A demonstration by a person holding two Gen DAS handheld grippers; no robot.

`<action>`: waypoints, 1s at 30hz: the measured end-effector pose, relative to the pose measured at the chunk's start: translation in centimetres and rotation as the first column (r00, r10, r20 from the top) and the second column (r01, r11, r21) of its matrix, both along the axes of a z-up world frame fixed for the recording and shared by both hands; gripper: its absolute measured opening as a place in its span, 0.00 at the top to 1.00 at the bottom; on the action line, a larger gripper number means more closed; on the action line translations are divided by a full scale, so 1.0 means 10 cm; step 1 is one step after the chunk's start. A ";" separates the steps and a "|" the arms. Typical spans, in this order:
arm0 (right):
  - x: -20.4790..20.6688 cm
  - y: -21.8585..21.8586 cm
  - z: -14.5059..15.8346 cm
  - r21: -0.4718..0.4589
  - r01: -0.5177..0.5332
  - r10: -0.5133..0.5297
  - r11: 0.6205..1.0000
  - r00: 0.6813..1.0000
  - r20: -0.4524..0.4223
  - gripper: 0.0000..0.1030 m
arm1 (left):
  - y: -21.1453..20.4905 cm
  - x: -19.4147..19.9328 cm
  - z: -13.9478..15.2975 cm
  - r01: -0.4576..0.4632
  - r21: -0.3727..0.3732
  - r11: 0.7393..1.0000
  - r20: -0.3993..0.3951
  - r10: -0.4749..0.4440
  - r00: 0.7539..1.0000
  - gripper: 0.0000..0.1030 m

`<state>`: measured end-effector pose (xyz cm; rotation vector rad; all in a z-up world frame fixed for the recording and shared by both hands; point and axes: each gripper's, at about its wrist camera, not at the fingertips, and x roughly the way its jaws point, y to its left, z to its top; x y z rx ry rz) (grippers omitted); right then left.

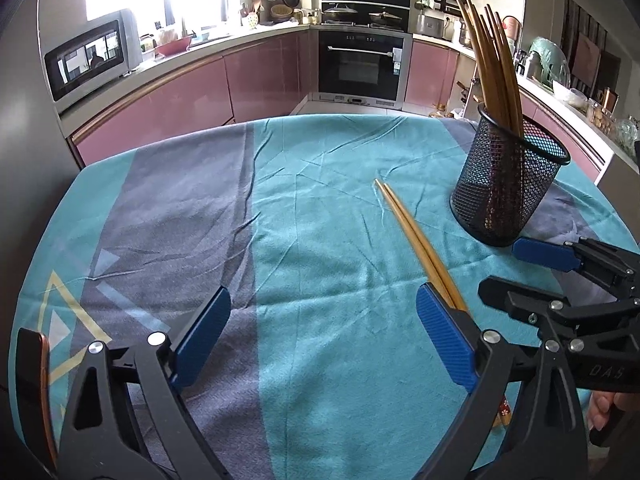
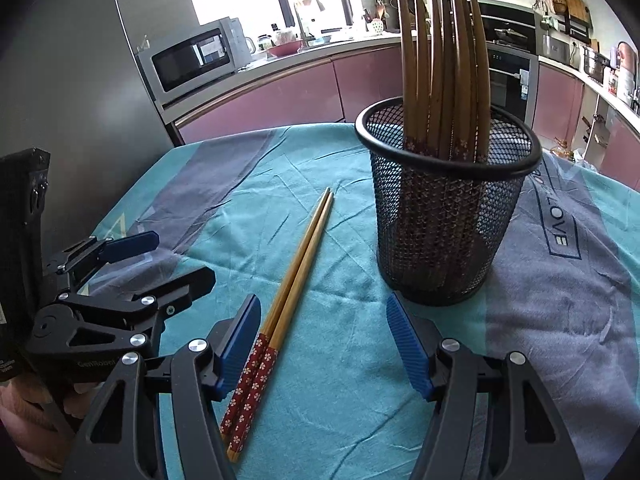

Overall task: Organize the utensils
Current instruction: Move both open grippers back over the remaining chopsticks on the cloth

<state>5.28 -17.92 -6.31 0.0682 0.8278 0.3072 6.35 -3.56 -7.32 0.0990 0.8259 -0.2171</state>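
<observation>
Chopsticks (image 2: pixel 294 272), one loose pair, lie flat and side by side on the tabletop (image 2: pixel 344 380), just left of the mesh holder (image 2: pixel 444 236). Tips point away from the cameras; butt ends lie nearest.

Right wrist view: shows the full pair, plain wood along the shaft, red floral wrap on the butt ends. The wrapped ends lie just inside the right tool (image 2: pixel 324 344), close beside its left pad, not touching that I can confirm. Jaws of the right tool spread wide, nothing between the pads except the pair lying on the cloth. Holder stands upright just beyond the right pad, black mesh, packed with more chopsticks (image 2: pixel 444 68) of the same kind, butt ends down, tips up.

Left wrist view: the pair (image 1: pixel 416 236) is partly hidden behind the right pad of the left tool (image 1: pixel 324 340); only a scrap of red wrap shows low down. Left tool spread wide, empty, over bare teal-and-grey cloth left of the pair. The right tool (image 1: pixel 560 264) shows here from the side, at the foot of the holder (image 1: pixel 508 184).

Open room: broad bare cloth left of the holder in both views. Tabletop far edge lies just behind the holder; beyond it, pink kitchen cabinets (image 1: pixel 192 92).
</observation>
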 end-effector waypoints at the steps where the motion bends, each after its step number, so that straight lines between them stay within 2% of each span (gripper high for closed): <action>1: 0.00 -0.01 0.01 -0.004 -0.001 0.001 1.000 1.000 0.004 0.38 | 0.00 0.00 0.00 0.001 -0.001 1.000 -0.003 -0.001 1.000 0.12; 8: -0.03 -0.08 0.07 0.167 -0.086 0.089 0.982 0.996 -0.011 0.41 | 0.00 0.00 -0.02 0.011 -0.013 1.000 -0.006 -0.011 1.000 0.12; 13: -0.04 -0.03 0.14 0.099 -0.075 0.074 0.992 0.997 0.010 0.41 | -0.01 0.00 -0.04 0.025 -0.015 1.000 -0.015 -0.025 1.000 0.16; 18: 0.04 -0.09 0.06 0.085 -0.040 0.042 0.996 0.999 -0.021 0.49 | -0.09 -0.01 -0.08 0.059 -0.003 0.998 -0.028 -0.059 0.998 0.17; 21: 0.11 -0.09 -0.01 0.068 -0.033 0.036 0.997 0.998 -0.042 0.50 | -0.15 -0.02 -0.10 0.080 0.013 0.997 -0.027 -0.080 0.996 0.17; 23: 0.15 -0.06 -0.03 0.063 -0.041 0.044 0.997 0.998 -0.049 0.52 | -0.17 -0.04 -0.11 0.091 0.022 0.996 -0.026 -0.091 0.996 0.18; 25: 0.20 -0.02 -0.05 0.056 -0.049 0.052 0.997 0.997 -0.059 0.60 | -0.17 -0.04 -0.12 0.096 0.025 0.995 -0.028 -0.095 0.995 0.18; 30: 0.31 0.11 -0.14 0.018 -0.078 0.079 0.997 0.993 -0.091 0.62 | -0.12 -0.04 -0.13 0.093 0.031 0.995 -0.032 -0.092 0.995 0.18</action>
